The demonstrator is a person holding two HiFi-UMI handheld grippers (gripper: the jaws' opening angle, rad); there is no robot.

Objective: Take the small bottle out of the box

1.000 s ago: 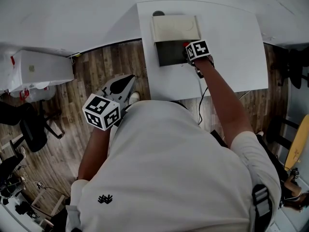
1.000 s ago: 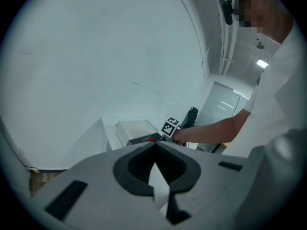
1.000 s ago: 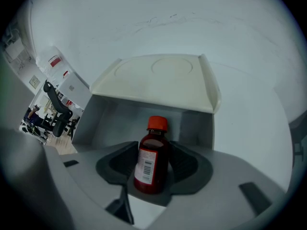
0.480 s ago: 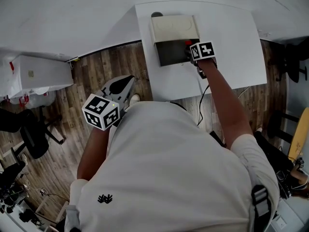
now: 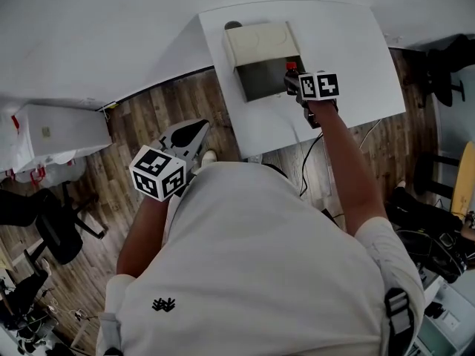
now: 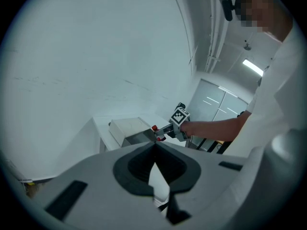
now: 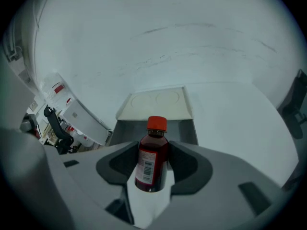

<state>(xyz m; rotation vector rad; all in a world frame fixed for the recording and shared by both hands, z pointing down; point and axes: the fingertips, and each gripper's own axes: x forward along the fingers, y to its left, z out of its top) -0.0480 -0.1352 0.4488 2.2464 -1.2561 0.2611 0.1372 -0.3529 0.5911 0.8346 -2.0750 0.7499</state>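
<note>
A small bottle (image 7: 152, 162) of dark red liquid with a red cap stands upright between the pads of my right gripper (image 7: 153, 150), which is shut on its body. In the head view the bottle (image 5: 291, 70) and right gripper (image 5: 293, 81) hang over the right front corner of the open box (image 5: 260, 80). The box has a grey inside and a cream lid (image 5: 257, 43) folded back. Nothing else shows inside the box (image 7: 125, 128). My left gripper (image 5: 197, 127) is low at the left above the wooden floor, its jaws shut and empty (image 6: 154, 146).
The box stands at the far side of a white table (image 5: 352, 65). A small dark round thing (image 5: 233, 25) sits behind the lid. A cable (image 5: 308, 158) hangs off the table's near edge. A white cabinet (image 5: 52, 128) and an office chair (image 5: 44, 217) stand at the left.
My right gripper has come up and slightly back with the bottle, which now shows above the box's rim. The left gripper has stayed where it was.
</note>
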